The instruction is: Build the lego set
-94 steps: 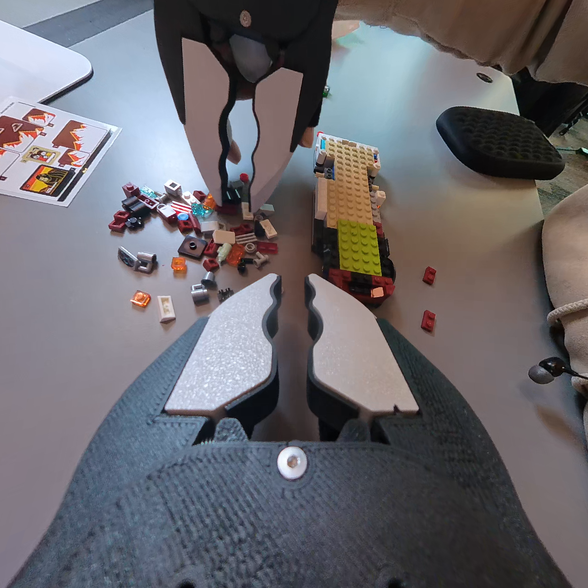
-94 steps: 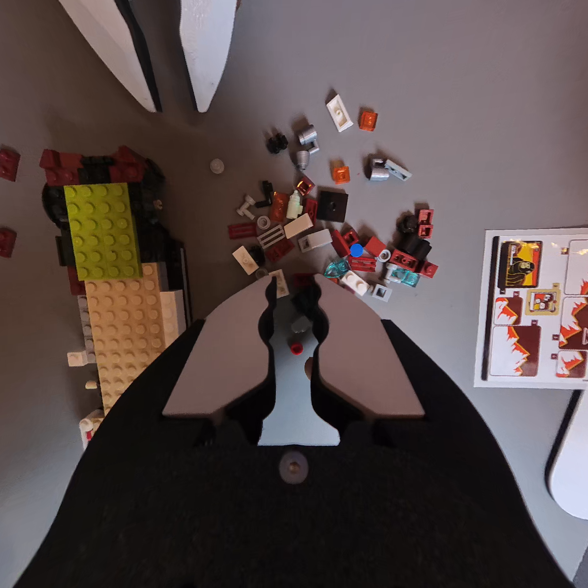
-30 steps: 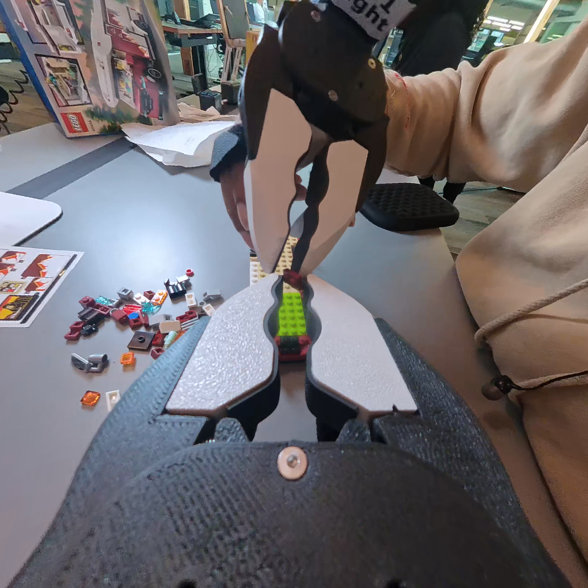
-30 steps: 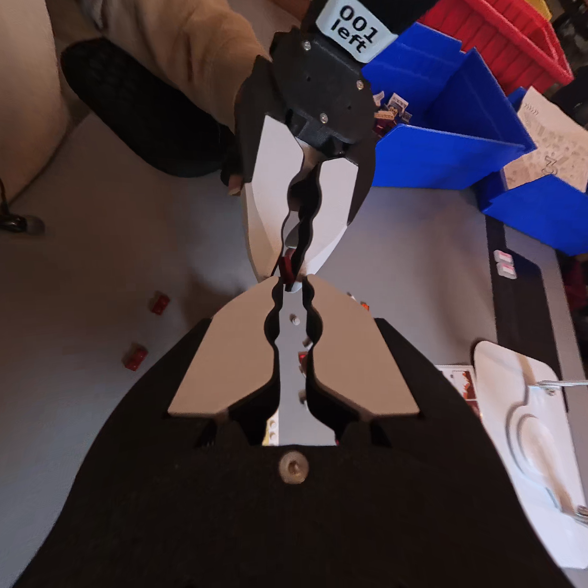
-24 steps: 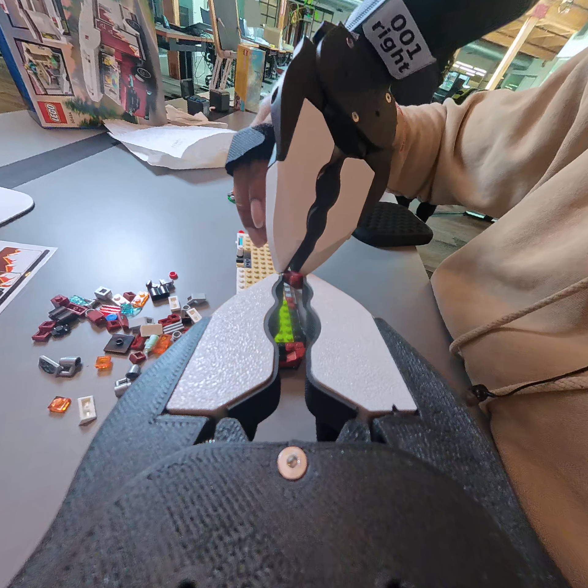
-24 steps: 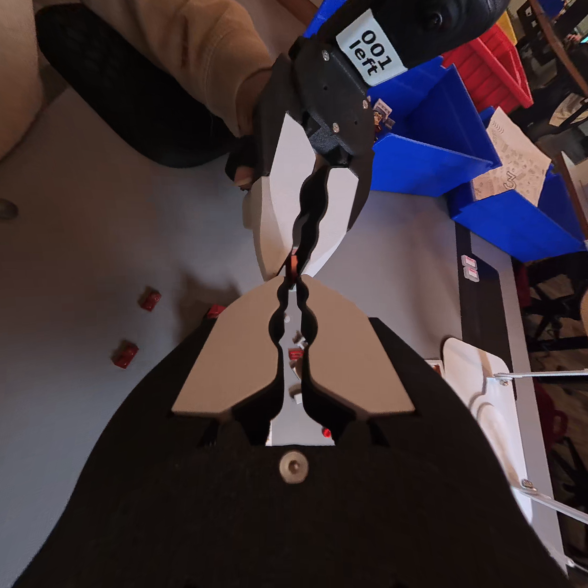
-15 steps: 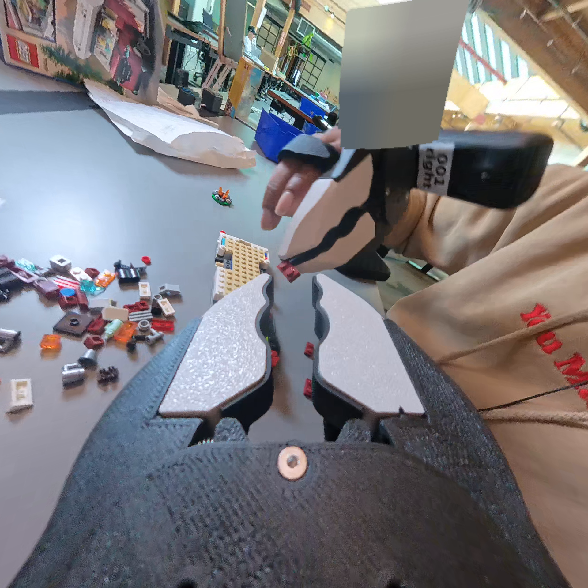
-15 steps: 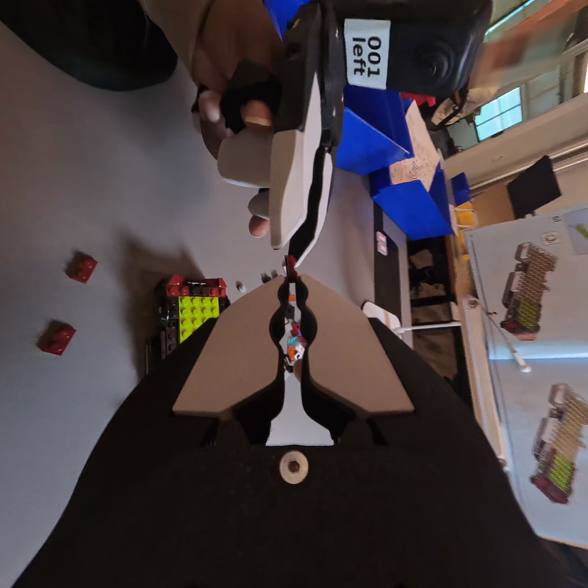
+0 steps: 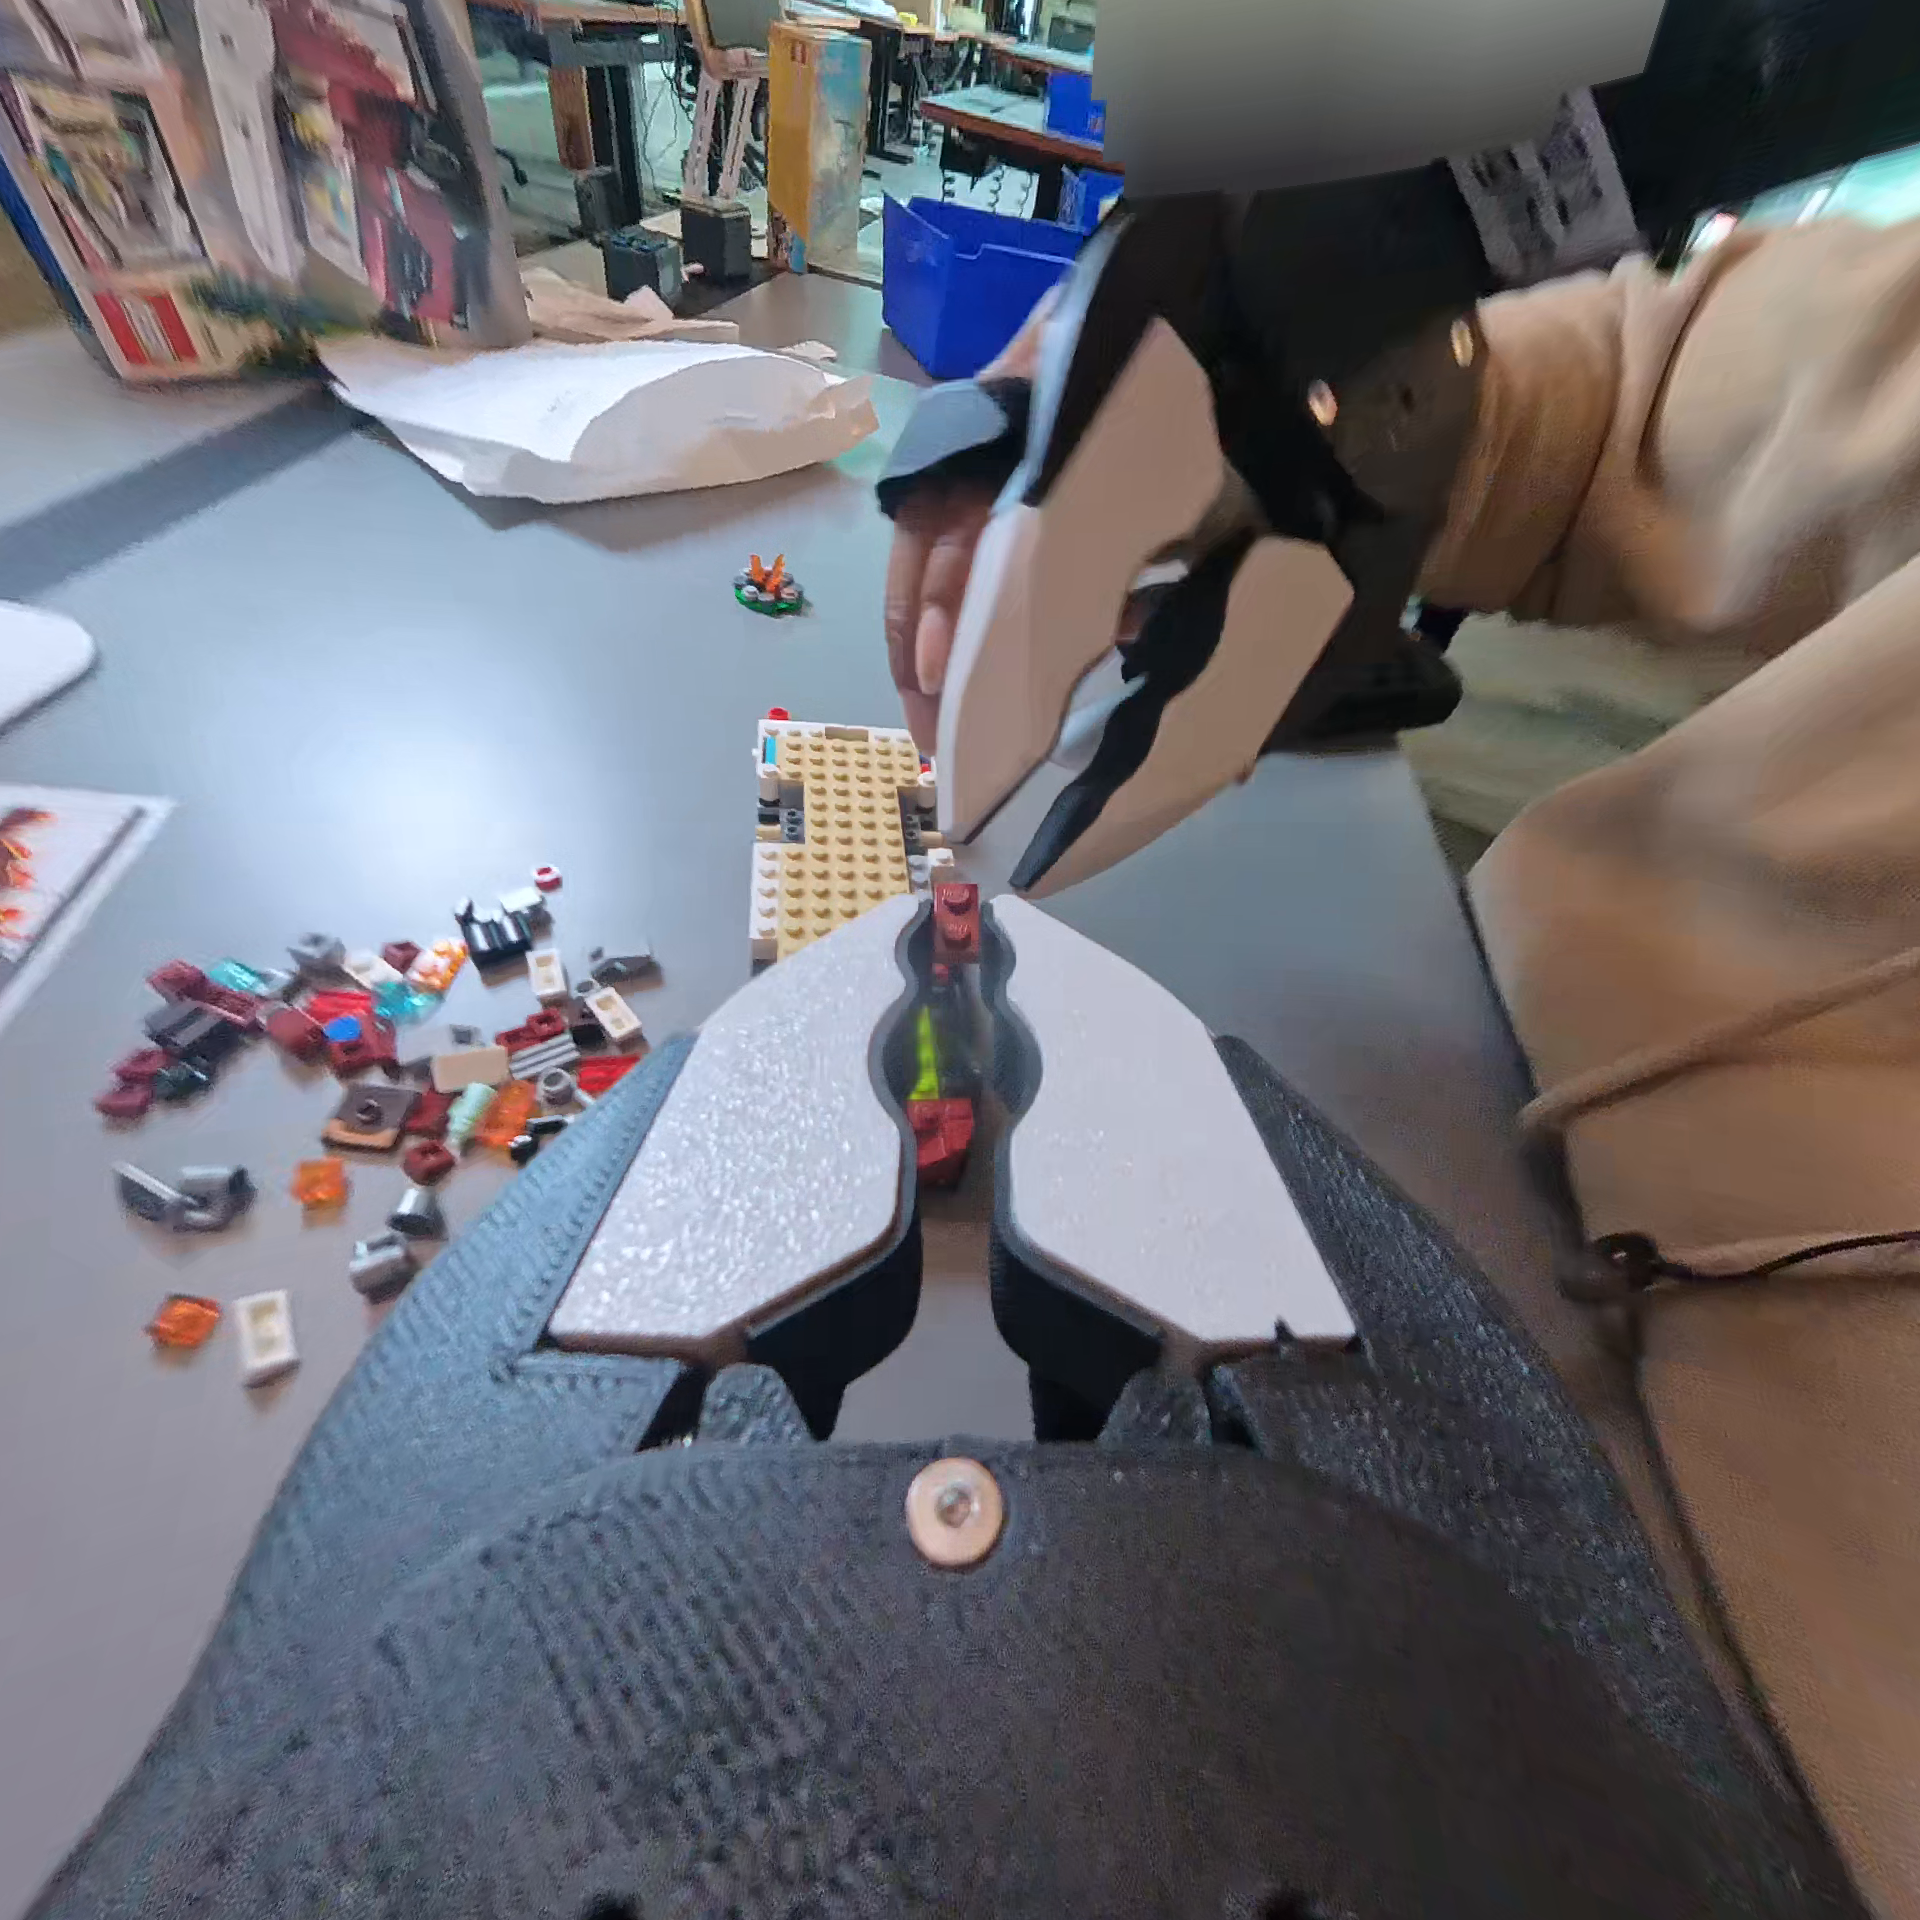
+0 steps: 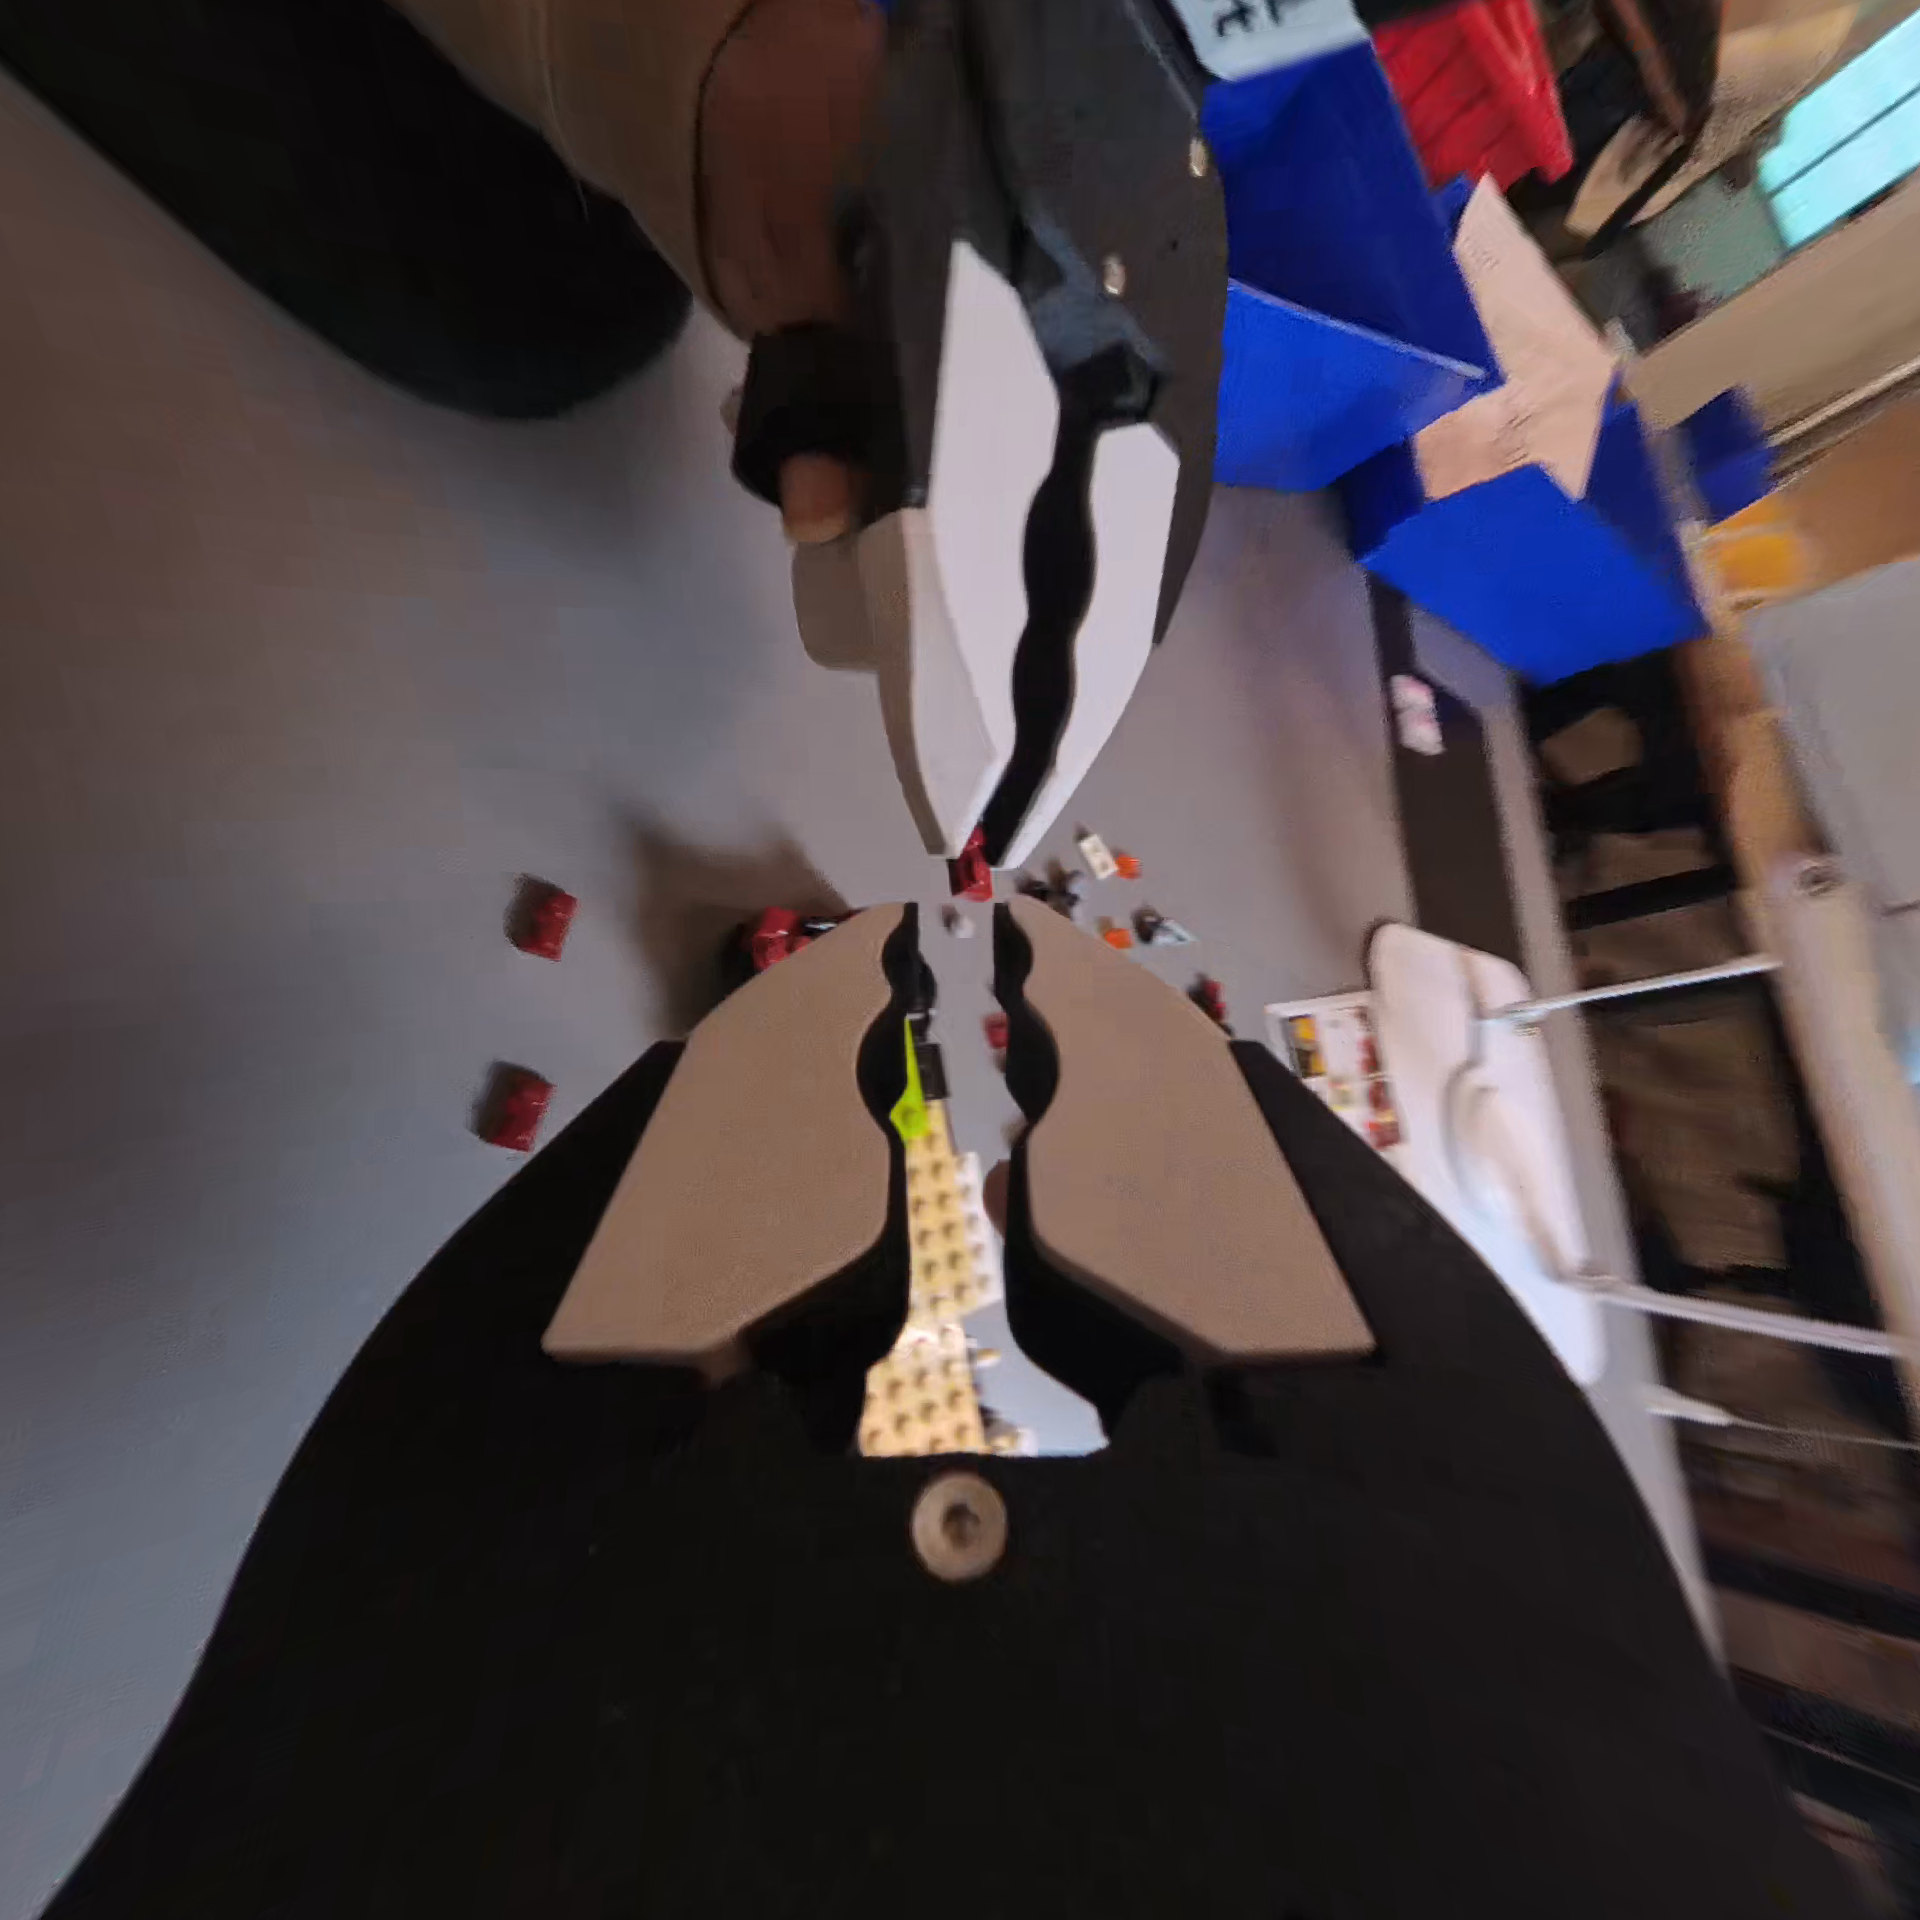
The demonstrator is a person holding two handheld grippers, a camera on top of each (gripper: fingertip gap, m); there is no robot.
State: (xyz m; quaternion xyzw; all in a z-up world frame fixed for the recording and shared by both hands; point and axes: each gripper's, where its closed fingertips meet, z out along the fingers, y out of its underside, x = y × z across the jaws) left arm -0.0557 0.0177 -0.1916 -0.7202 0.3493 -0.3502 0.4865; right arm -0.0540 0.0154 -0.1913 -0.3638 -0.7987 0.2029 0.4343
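Note:
My left gripper is shut on a small dark red two-stud plate and holds it above the table. The right wrist view shows the same plate pinched at the left gripper's tips. My right gripper is open and empty, its tips just short of the plate. In the left wrist view it comes in from the upper right with its jaws apart. Below both lies a long brick model with a tan top and a lime green part.
A pile of small loose pieces lies left of the model, with a sticker sheet beyond it. Two red bricks lie apart on the grey table. A set box, white paper and blue bins stand farther off. The tips of both grippers are at nearly the same place.
Half a second ago my right gripper held the dark red plate and my left was open. Now my left has shut on the plate and my right has opened and let go.

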